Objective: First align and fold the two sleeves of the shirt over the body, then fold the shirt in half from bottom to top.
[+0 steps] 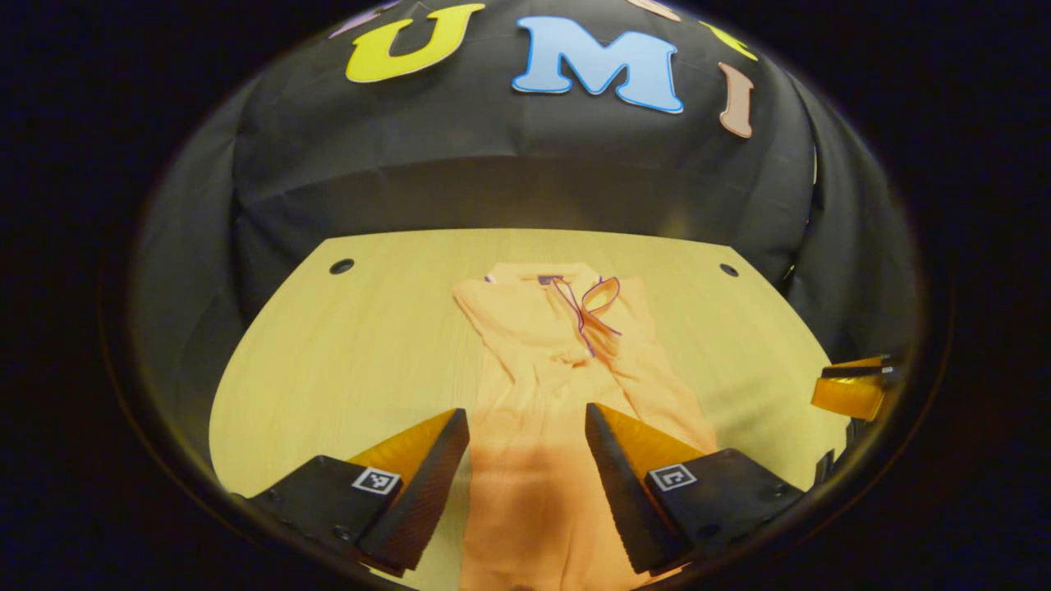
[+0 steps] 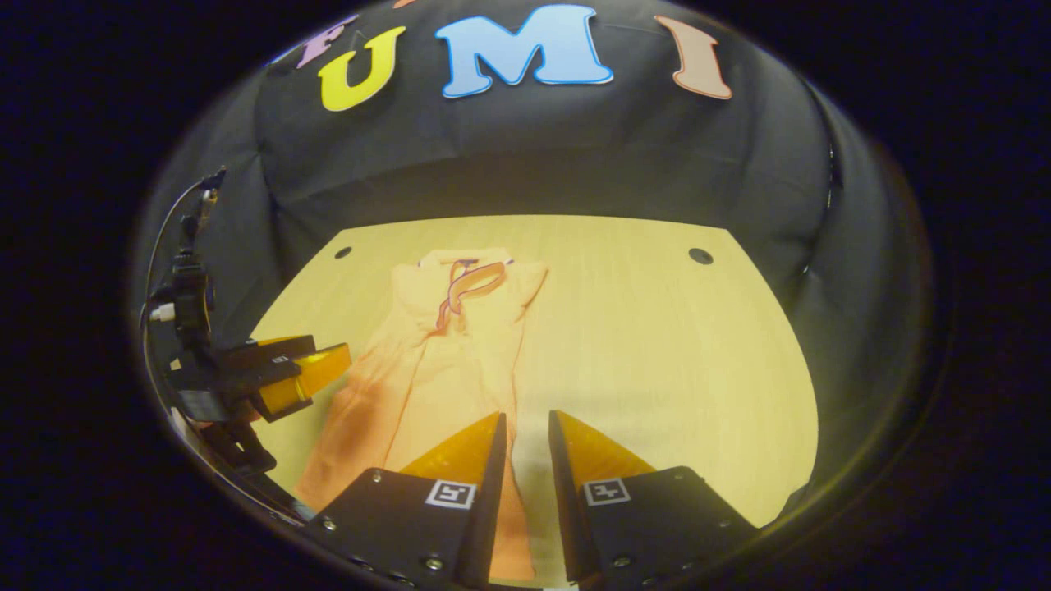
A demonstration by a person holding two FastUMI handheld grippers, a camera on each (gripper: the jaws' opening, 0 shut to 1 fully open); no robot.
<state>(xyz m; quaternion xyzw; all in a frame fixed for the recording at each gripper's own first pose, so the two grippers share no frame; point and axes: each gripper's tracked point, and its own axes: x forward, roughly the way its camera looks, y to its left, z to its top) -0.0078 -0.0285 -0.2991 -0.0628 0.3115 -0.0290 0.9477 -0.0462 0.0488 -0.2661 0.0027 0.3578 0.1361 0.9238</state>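
Folded orange shirt on a pale wooden surface, a claw poised over each side of its lower part.

The left claw [image 1: 525, 419] hangs above the shirt's [image 1: 546, 386] lower body with its fingers spread wide, cloth showing in the gap between them and nothing pinched; whether the tips touch the fabric cannot be told. The shirt lies lengthwise in the middle of the surface [image 1: 345, 361], collar at the far end toward the booth wall, both sleeves laid inward over the body so it forms a narrow strip. In the right gripper view the right claw [image 2: 525, 423] sits at the shirt's [image 2: 435, 361] right edge, fingers drawn close with a thin gap left, gripping nothing, while the left claw [image 2: 328, 369] shows at the far left beside the shirt.
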